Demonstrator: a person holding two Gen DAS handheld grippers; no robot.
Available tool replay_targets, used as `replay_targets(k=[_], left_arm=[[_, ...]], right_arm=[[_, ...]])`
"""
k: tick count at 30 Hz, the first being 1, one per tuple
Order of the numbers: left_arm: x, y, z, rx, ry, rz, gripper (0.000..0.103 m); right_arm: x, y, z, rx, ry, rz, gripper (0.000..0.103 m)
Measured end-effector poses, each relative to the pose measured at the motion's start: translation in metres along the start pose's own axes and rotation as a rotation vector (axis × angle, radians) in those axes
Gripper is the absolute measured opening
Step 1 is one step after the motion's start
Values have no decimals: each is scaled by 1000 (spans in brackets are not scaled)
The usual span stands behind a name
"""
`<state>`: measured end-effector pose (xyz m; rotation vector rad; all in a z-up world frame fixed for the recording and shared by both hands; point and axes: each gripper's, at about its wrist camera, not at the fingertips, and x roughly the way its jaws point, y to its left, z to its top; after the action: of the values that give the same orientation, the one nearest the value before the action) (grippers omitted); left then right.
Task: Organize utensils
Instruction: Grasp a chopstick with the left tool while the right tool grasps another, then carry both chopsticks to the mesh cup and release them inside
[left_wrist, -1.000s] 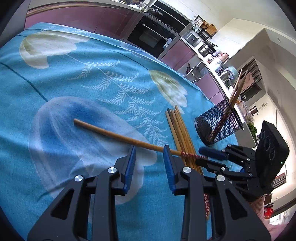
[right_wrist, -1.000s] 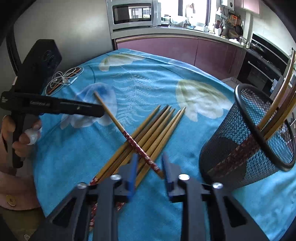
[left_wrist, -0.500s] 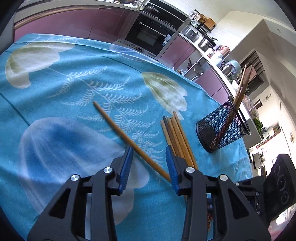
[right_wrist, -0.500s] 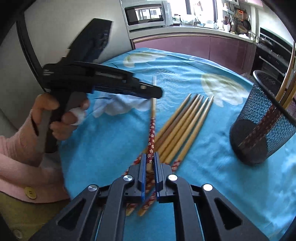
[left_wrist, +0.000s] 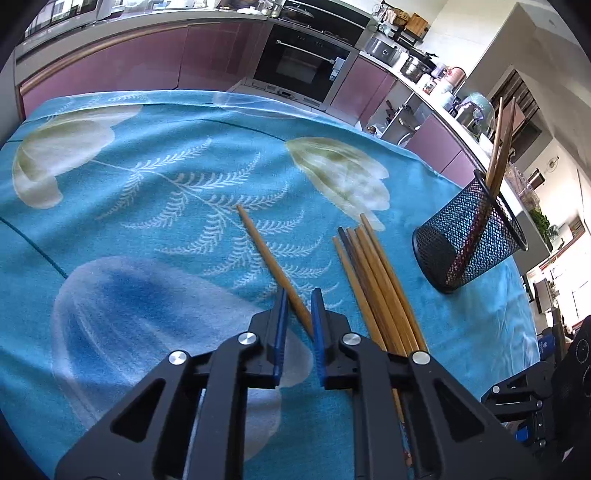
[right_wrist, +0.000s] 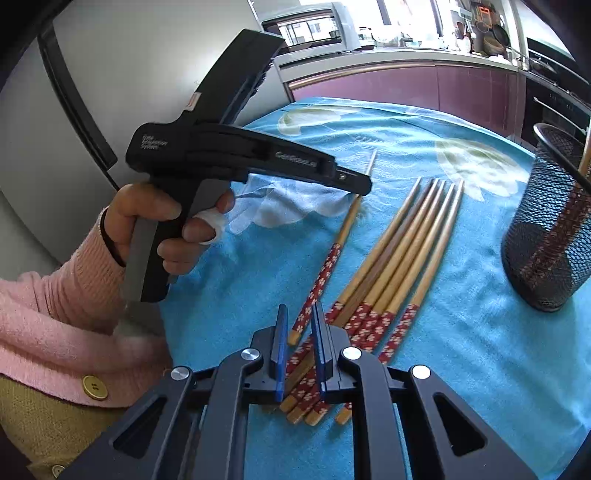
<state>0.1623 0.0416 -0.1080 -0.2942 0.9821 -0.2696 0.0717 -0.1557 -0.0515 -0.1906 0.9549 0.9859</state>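
Observation:
A single chopstick (left_wrist: 266, 251) with a red flowered end (right_wrist: 317, 280) lies on the blue cloth, left of a bundle of several like chopsticks (right_wrist: 406, 251) (left_wrist: 373, 273). My left gripper (left_wrist: 298, 295) (right_wrist: 364, 188) straddles its plain shaft. The jaws are closing, and a narrow gap still shows beside the stick. My right gripper (right_wrist: 298, 310) has the stick's flowered tip between its jaws, which are opening with slim gaps on both sides. A black mesh cup (left_wrist: 465, 251) (right_wrist: 546, 251) holding chopsticks stands to the right.
The blue flowered cloth (left_wrist: 147, 221) covers the whole table, and purple kitchen cabinets (left_wrist: 129, 66) stand behind its far edge. A hand (right_wrist: 159, 221) in a pink sleeve holds the left gripper at the table's near left. The bundle's flowered ends reach under my right gripper.
The single chopstick swung from crosswise to nearly parallel with the bundle. My right jaws shut on its flowered end, then loosened. My left jaws narrowed around its shaft.

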Motion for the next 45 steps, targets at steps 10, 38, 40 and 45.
replay_targets(k=[10,38,40,45], left_arm=[[10,-33,5,203,9,203,20],[-44,-64,-5,277,-68,107,7],[-64,-73,2,278,-108,41,7],[-108,-100,13,298,-208,-73,7]], right_arm=[[-16,-14,-6,78,-61,-17,13],[-40,-42,-29,183,-139,-58,22],[-43,-45,-31,195,-151,-62,22],[-47,-52,-35,219,-162,-70,22]])
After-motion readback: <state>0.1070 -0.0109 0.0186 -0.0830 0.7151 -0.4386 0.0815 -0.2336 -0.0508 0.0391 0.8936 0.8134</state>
